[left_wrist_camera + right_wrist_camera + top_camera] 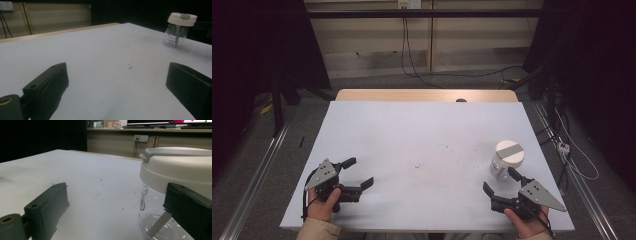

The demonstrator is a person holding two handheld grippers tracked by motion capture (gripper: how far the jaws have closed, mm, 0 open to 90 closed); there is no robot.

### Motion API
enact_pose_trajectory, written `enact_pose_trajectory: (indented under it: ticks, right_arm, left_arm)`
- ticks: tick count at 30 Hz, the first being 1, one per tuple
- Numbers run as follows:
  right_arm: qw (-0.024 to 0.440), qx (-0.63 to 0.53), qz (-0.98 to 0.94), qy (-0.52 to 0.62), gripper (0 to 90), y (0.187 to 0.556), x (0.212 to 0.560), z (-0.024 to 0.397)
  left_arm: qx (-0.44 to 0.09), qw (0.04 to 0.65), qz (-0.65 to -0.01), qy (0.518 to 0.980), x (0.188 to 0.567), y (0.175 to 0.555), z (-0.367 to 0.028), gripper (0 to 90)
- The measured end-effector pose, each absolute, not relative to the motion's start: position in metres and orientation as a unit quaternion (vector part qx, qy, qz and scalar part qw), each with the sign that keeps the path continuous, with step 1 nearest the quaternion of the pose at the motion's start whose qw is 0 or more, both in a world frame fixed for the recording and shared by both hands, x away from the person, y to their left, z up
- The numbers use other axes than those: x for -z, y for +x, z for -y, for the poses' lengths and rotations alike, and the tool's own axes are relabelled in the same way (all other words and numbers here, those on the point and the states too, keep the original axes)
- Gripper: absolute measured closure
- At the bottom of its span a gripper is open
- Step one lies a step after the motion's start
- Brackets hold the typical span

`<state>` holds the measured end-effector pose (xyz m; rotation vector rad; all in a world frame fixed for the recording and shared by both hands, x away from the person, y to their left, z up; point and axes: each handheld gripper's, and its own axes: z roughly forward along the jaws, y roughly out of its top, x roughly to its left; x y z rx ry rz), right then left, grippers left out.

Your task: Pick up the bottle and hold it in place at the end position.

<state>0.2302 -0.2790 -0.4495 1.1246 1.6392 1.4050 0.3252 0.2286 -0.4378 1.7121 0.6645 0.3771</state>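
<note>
Right gripper (498, 181) was recorded in the high view with jaws apart, just beside the clear jar (507, 160) on the white table (422, 150); left gripper (360, 173) was likewise spread, well apart from it. Left gripper view: jar (179, 30) was seen far off. Right gripper view: jar (172, 185) was noted against one jaw, ungripped.

surface: white table (412, 140) | on it: clear jar (507, 160), white lid; near right edge
</note>
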Motion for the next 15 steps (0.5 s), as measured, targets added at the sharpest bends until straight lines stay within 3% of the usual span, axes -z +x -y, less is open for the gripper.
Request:
enact_pose_trajectory:
  ticks: [15]
  right_arm:
    - [0.363, -0.526, -0.615, 0.462, 5.3, 0.225, 0.448, 0.290]
  left_arm:
    - [-0.163, 0.591, -0.275, 0.740, 0.437, 0.326, -0.224, 4.0]
